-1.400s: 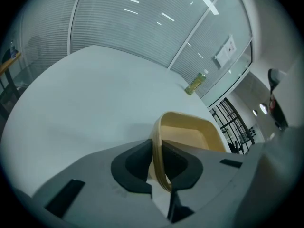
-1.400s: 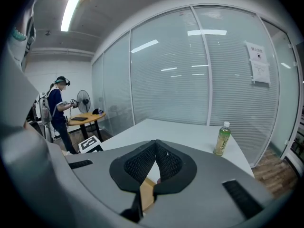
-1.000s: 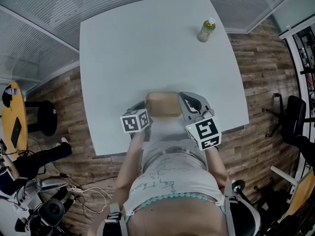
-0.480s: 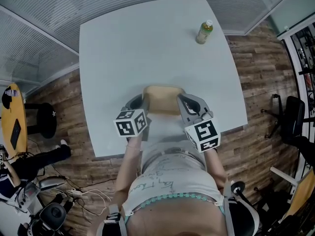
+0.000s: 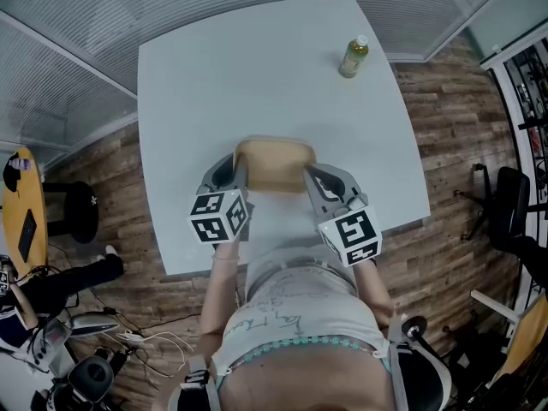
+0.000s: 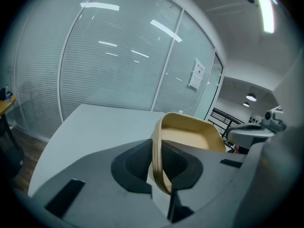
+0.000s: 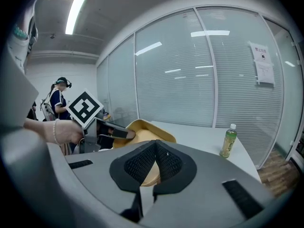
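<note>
A tan wooden tray (image 5: 274,163) hangs over the near part of the white table (image 5: 223,75), held by both grippers. My left gripper (image 5: 240,166) is shut on the tray's left rim, and my right gripper (image 5: 306,172) is shut on its right rim. In the left gripper view the thin tray (image 6: 190,132) rim runs between the dark pads of my left gripper (image 6: 159,167). The right gripper view has the tray (image 7: 142,129) wall pinched in my right gripper (image 7: 151,172), with the left gripper's marker cube (image 7: 85,107) and a hand beyond it.
A green drink bottle (image 5: 354,55) stands at the table's far right corner, also the bottle (image 7: 229,141) in the right gripper view. Glass partitions with blinds (image 6: 118,75) surround the table. A person (image 7: 59,103) stands at a desk far to the left. An office chair (image 5: 505,204) sits right.
Both grippers have raised the tray and carried it slightly farther over the table. The left gripper's view has tipped up from the tabletop to level.
</note>
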### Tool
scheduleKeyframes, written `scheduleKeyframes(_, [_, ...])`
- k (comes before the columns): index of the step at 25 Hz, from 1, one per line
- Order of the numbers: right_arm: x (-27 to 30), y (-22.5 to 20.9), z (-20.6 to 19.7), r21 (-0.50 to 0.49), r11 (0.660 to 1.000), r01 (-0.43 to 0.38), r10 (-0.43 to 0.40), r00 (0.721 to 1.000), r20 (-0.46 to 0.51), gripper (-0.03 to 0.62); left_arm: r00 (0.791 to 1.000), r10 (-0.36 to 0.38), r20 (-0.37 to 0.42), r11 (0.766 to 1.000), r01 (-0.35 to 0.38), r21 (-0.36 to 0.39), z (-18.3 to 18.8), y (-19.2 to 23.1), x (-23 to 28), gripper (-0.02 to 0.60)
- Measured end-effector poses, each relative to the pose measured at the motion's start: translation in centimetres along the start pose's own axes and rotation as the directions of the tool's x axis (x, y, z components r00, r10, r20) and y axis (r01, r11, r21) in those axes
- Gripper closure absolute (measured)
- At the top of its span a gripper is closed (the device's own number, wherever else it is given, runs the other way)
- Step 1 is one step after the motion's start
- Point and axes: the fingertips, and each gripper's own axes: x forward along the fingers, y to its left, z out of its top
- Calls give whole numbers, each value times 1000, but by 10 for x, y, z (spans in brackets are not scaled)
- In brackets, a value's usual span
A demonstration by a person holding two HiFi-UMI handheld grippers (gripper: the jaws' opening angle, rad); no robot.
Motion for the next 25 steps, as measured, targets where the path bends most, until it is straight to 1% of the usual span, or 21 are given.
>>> scheduleKeyframes(7, [-2,2,2,-5,1000,-5,5,1000,1,594,999,4,38,1000,-4,18,13,-5,-7,554])
scheduleKeyframes(13, [-11,-17,14,-10,999,33,-32,999,39,594,999,-5,49,1000,5,1,14,-8,-5,554])
scheduleKeyframes(16, [-13,-24,19,-30,999,45,-43,998,45,594,999,-8,51,1000,8,3,13,-12,-4,554])
scheduleKeyframes(19, [-13,-23,20,-45,998,35,-33,998,45,594,999,-7,47,1000,7,0,11,-15,-4,554])
scheduleKeyframes(25, [-13,-19,16,-40,999,11,-9,999,46,594,999,8,36,1000,-7,-9,3,-20,-3,554])
